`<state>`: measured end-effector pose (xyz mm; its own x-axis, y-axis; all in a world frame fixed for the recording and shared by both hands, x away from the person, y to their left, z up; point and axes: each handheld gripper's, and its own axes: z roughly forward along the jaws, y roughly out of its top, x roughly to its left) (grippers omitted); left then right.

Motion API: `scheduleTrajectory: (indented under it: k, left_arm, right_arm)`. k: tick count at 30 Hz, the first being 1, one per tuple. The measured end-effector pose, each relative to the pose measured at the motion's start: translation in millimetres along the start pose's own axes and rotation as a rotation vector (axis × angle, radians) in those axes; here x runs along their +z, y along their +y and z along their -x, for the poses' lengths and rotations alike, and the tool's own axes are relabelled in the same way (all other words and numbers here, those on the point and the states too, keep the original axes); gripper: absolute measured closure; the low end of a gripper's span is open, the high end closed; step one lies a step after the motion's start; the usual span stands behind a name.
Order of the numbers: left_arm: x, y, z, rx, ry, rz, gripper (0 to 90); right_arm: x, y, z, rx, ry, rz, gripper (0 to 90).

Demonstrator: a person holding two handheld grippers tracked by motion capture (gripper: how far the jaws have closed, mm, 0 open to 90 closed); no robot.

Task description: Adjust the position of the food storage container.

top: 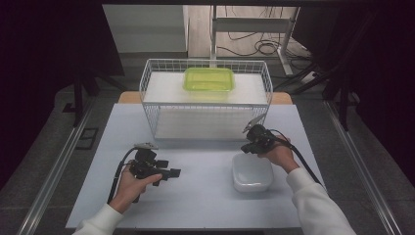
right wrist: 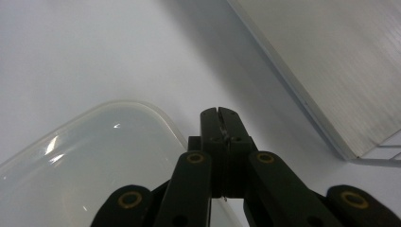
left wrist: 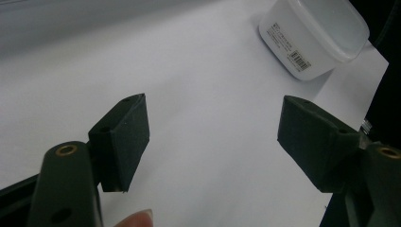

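We see a pale grey worktop (top: 195, 196) from above, with a person's two sleeved forearms coming in from the near edge, each hand holding a set of black tongs. The thing in hand is a white, translucent plastic container (top: 252, 172), low and rectangular with rounded corners. It lies on the worktop's right side, just below the right tongs (top: 248, 147). In the left gripper view the container (left wrist: 312, 35) shows a smooth, milky wall and a small printed label with a barcode on its side. In the right gripper view its glossy rounded surface (right wrist: 90, 156) catches spots of light just beside the tongs' tips.

The right tongs (right wrist: 221, 112) are closed, tips pressed together with nothing between them, above the container's far edge. The left tongs (left wrist: 213, 137) stand wide apart and empty over bare worktop, well apart from the container.

Behind sits a white wire basket (top: 205, 100) with a lime-green lidded box (top: 209, 79) on a white block inside it.
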<state>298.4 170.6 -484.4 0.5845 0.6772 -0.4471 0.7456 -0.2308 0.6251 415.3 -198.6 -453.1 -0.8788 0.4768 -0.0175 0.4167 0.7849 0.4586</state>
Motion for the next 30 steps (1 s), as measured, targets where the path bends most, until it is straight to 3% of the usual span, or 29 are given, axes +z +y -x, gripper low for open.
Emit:
scheduleTrajectory:
  k: [4,6,7,9,13,17,21,26,30]
  left_arm:
    - [-1.3,0.0,-0.3,-0.004,0.000,0.005,24.9]
    - [-2.6,0.0,-1.0,-0.003,0.003,0.007,24.9]
    - [-3.1,-0.1,-1.2,-0.004,0.003,0.008,24.9]
    - [-3.7,-0.2,-1.5,-0.008,0.004,0.012,24.9]
    - [-4.1,-0.2,-1.8,-0.008,0.005,0.014,24.9]
    - [-3.5,0.1,-1.2,-0.008,0.002,0.015,25.0]
    - [-2.2,0.6,-1.1,-0.010,0.000,0.014,25.0]
    - [-1.6,0.7,-1.0,-0.009,0.004,0.007,25.0]
    - [-1.2,0.3,-0.3,-0.008,0.007,0.007,24.9]
  right_arm:
    - [-4.2,-1.5,1.5,0.014,-0.019,0.001,89.3]
    - [-14.1,-4.9,4.3,0.054,-0.035,0.036,89.3]
    - [-27.7,-11.5,7.4,0.100,-0.057,0.075,89.3]
    - [-35.1,-16.1,8.9,0.119,-0.072,0.089,89.3]
    - [-66.0,-45.1,13.3,0.226,-0.131,0.135,89.3]
    - [-82.6,-79.6,15.2,0.328,-0.141,0.142,89.3]
    - [-78.9,-112.2,7.0,0.384,-0.114,0.093,89.3]
    - [-57.9,-126.3,-7.1,0.390,-0.078,0.045,89.2]
    - [-47.4,-124.2,-14.2,0.372,-0.052,0.027,89.3]
